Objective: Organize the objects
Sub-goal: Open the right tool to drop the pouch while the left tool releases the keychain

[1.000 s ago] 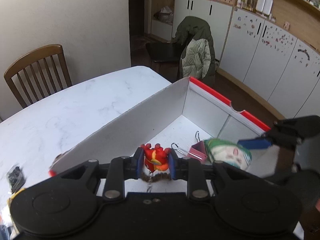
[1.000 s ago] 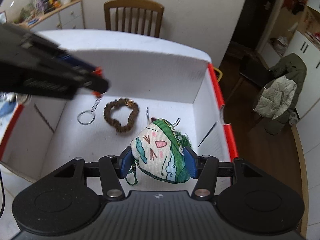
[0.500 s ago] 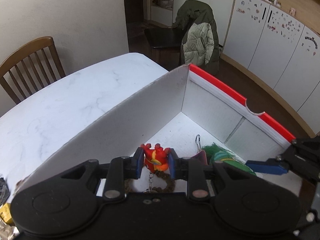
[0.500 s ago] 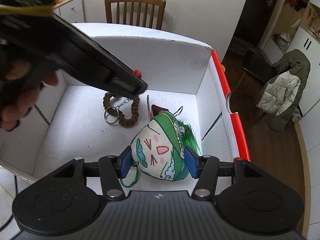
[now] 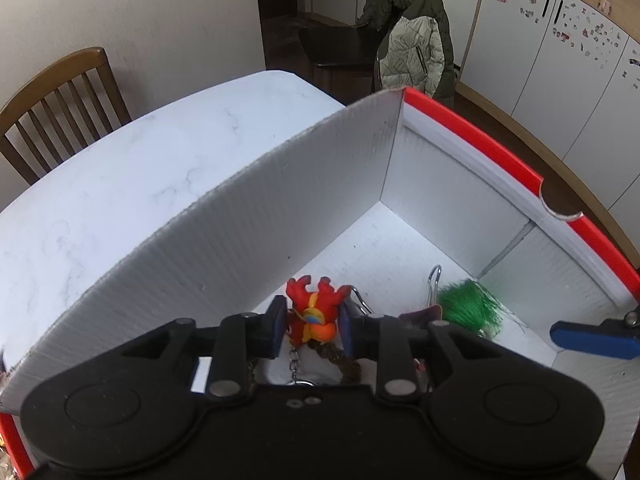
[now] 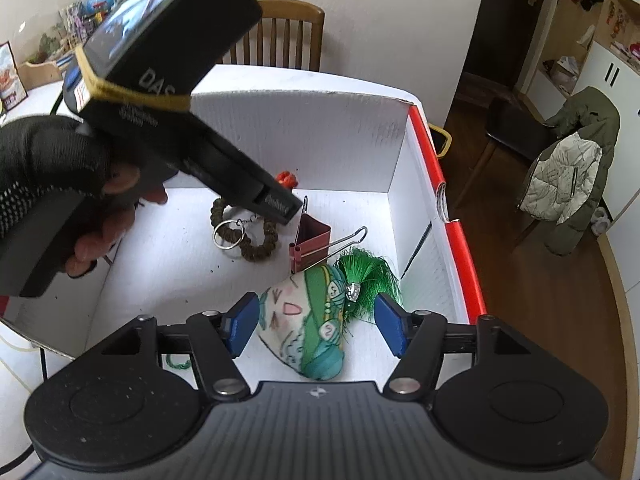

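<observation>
White corrugated plastic: the box [image 6: 304, 132], red-edged, stands on the marble table [image 5: 132, 184]; every place below is given relative to this box.
Progress, done: by my judgement, four items lie inside the box, namely the bead bracelet [image 6: 256, 236], the binder clip [image 6: 310, 242], the green pouch [image 6: 310, 328] with its tassel [image 6: 370, 280], and the red charm [image 5: 316, 312].
Progress, left: the red charm is in the box but not released; I see small clutter at the edge of the left view outside the box, too little of it to identify.
My left gripper [image 5: 313, 326]: fingers clamped on the red charm, its chain and key ring [image 6: 228, 234] hanging down onto the bead bracelet near the box's far wall.
Left hand [image 6: 60, 184]: gloved, wrapped round the gripper handle, above the box's left side.
My right gripper [image 6: 316, 326]: fingers spread wide on either side of the green pouch; the left pad sits just beside the fabric, the right pad clear of it. Nothing is held.
Green pouch: lying on the box floor near the front wall, tassel pointing toward the red-edged side, binder clip just behind it.
Next step, judged: open the left fingers and lift both grippers out.
</observation>
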A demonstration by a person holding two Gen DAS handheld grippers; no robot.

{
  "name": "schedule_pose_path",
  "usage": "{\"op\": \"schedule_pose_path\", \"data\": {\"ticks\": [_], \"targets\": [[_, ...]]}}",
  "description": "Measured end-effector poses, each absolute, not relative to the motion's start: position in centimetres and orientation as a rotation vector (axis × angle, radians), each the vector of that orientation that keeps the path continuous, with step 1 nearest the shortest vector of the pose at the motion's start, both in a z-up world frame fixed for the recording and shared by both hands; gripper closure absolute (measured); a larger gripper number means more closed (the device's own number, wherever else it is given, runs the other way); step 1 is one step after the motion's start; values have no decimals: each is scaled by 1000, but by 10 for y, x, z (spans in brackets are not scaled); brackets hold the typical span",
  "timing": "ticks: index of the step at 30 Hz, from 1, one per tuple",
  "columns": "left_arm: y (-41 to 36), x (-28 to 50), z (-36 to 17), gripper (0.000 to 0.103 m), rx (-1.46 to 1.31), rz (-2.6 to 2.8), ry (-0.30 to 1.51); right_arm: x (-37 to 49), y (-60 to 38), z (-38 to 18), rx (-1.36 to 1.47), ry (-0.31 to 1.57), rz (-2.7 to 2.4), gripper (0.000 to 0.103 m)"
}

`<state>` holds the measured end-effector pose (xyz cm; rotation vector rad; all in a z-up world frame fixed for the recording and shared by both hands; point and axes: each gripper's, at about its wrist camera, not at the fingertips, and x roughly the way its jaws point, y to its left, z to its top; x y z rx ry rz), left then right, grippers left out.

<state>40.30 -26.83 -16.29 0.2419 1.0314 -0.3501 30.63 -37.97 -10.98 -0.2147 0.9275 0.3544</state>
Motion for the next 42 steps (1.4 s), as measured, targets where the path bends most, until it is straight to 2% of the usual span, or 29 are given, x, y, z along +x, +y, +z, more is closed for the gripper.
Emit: {"op": "schedule_pose_path", "data": {"ticks": [3, 5, 6, 12, 22, 25, 42], "targets": [[-268, 401, -161, 65, 233, -352, 1036, 307, -381, -106, -205, 922, 354, 38], [-267, 398, -157, 43, 226, -340, 1022, 306, -382, -104, -199, 920, 355, 38], [-266, 397, -154, 40, 225, -337, 1011, 306, -381, -103, -199, 919, 355, 38], [-260, 387, -142, 39, 208, -341, 987, 300, -379, -95, -204, 899, 361, 38], [-246, 361, -115, 26, 173, -359, 935, 286, -377, -75, -201, 858, 362, 38], [-239, 352, -104, 24, 162, -362, 907, 280, -377, -68, -191, 841, 358, 33], [-173, 285, -49, 11, 102, -373, 787, 240, -357, -21, -99, 745, 347, 27]]}}
